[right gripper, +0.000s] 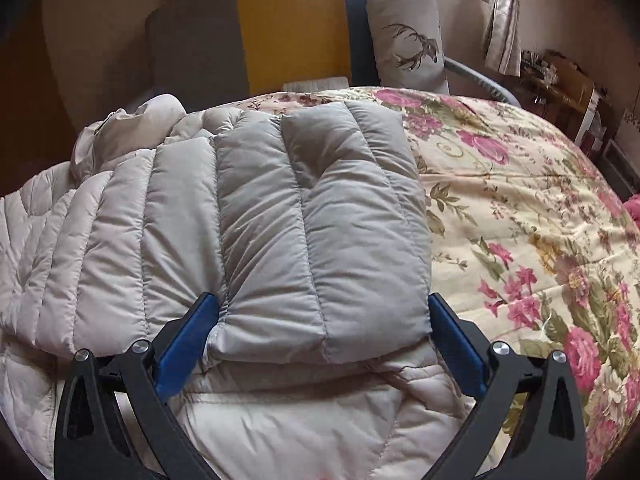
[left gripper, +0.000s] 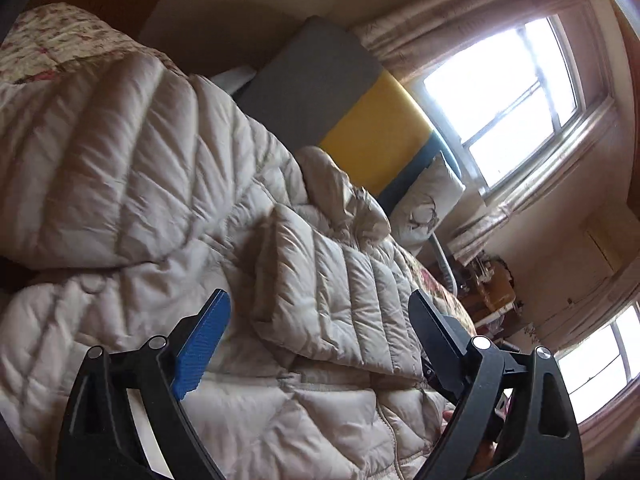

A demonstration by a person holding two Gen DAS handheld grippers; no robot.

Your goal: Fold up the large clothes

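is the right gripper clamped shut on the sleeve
No, the right gripper stands wide open, its fingers either side of the folded sleeve.

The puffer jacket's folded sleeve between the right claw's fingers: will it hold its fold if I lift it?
Probably not. The sleeve looks puffy and soft, so it would likely droop from the right claw. Its smooth shell may slip between the fingers. The puffer jacket looks bulky but probably light, and it may spring back open.

A home bedroom — a bed under a cream quilt printed with pink flowers (right gripper: pixel 520 220), a grey-and-yellow padded headboard (right gripper: pixel 288 28) at twelve o'clock, a white cushion with a stag drawing (right gripper: pixel 408 36) at one o'clock, and pale gathered curtains (left gripper: pixel 460 20) beside a bright window (left gripper: pixel 508 100).
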